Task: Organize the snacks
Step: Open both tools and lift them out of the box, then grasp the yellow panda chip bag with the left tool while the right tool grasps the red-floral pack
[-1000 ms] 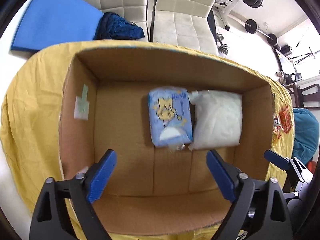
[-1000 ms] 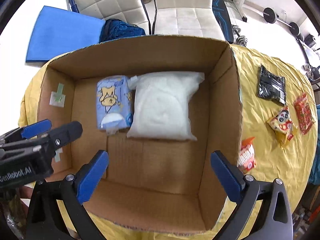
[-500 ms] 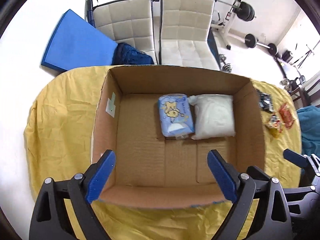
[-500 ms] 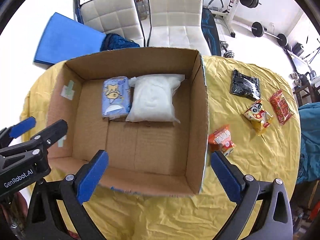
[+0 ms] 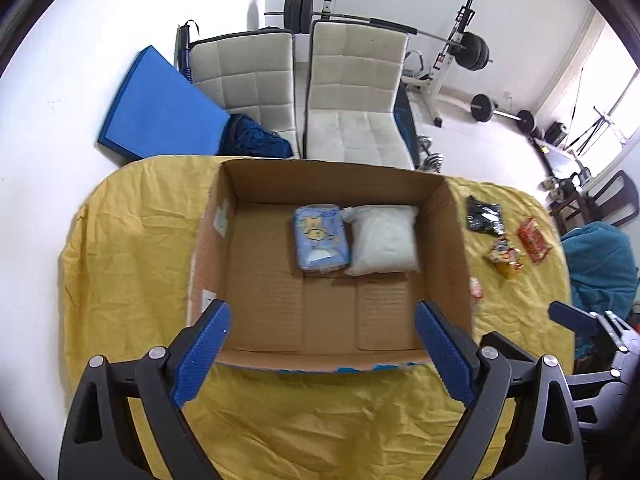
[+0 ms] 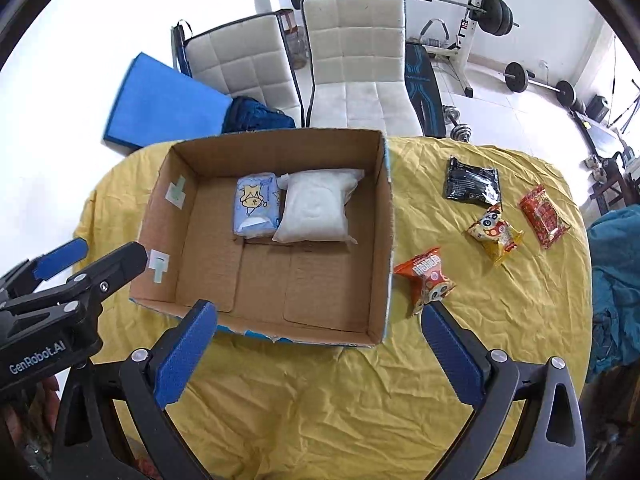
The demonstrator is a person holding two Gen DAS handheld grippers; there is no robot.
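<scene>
While your left gripper (image 5: 320, 344) and right gripper (image 6: 320, 340) hung spread wide and empty, a wrinkled yellow tablecloth (image 6: 320, 392) covered the table in a room with two white chairs (image 6: 356, 60) and barbells. The cardboard box (image 6: 382, 240) held two packs: one blue (image 6: 256, 210), one white (image 6: 316, 210). Four snack packets lay right of it: black (image 6: 472, 185), red (image 6: 543, 216), yellow (image 6: 495, 234), orange (image 6: 426, 276).

Bright even daylight, soft faint shadows, sharp focus, strong fisheye bending, black vignetted corners
</scene>
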